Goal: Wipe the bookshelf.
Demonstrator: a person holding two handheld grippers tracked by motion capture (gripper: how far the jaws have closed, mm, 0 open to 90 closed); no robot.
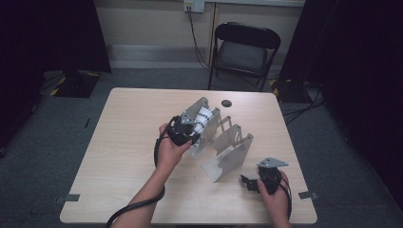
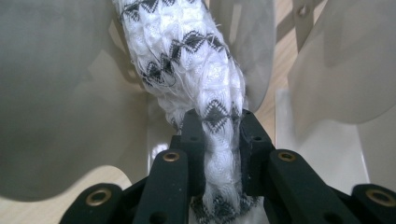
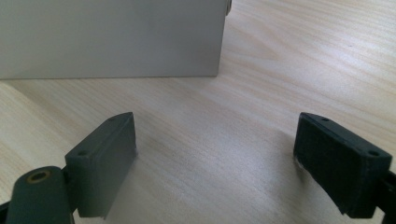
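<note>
A white knitted cloth with black zigzag bands [image 2: 187,56] hangs rolled up between the grey leaves of a rack [image 2: 56,93]. My left gripper [image 2: 218,123] is shut on its lower end, the cloth pinched between both pads. From above, my left gripper [image 1: 198,124] holds the cloth [image 1: 203,117] at the left end of the grey rack [image 1: 233,147], mid-table. My right gripper [image 1: 246,182] rests low near the front right of the table with its jaws wide open. In the right gripper view, my right gripper [image 3: 215,126] has nothing between its pads, with a grey rack wall [image 3: 107,37] ahead.
The rack has several slanted grey dividers across the light wooden table [image 1: 128,123]. A small black round thing [image 1: 226,102] lies near the far edge. A black folding chair [image 1: 244,50] stands behind the table. Dark curtains hang on both sides.
</note>
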